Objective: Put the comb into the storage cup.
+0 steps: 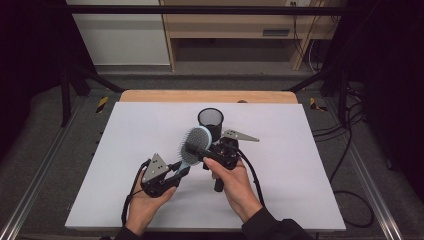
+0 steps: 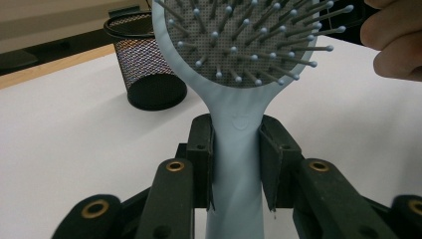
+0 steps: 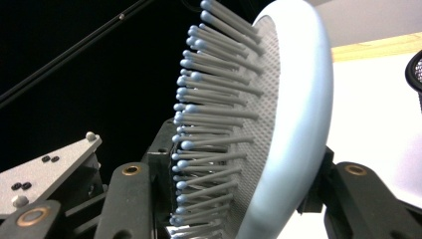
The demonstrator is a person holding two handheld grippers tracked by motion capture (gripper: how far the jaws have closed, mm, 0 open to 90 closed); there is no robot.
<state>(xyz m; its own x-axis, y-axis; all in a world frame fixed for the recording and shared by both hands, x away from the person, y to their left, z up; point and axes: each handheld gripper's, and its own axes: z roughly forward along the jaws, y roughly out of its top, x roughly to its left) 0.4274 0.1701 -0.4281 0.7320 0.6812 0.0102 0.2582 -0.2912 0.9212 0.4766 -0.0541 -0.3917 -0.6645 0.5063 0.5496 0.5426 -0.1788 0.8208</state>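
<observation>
White sheeting covers the table [image 1: 125, 150], with dark floor and a pale wooden shelf unit beyond; I hold the pale blue hairbrush [image 1: 194, 145] above the table's middle, just in front of the black mesh cup [image 1: 210, 121]; my left hand-held gripper [image 1: 181, 171] pinches the brush handle, pads pressed on both sides; my right hand-held gripper [image 1: 192, 148] is clamped across the brush head, one jaw against the bristles and the other against its smooth back.
</observation>
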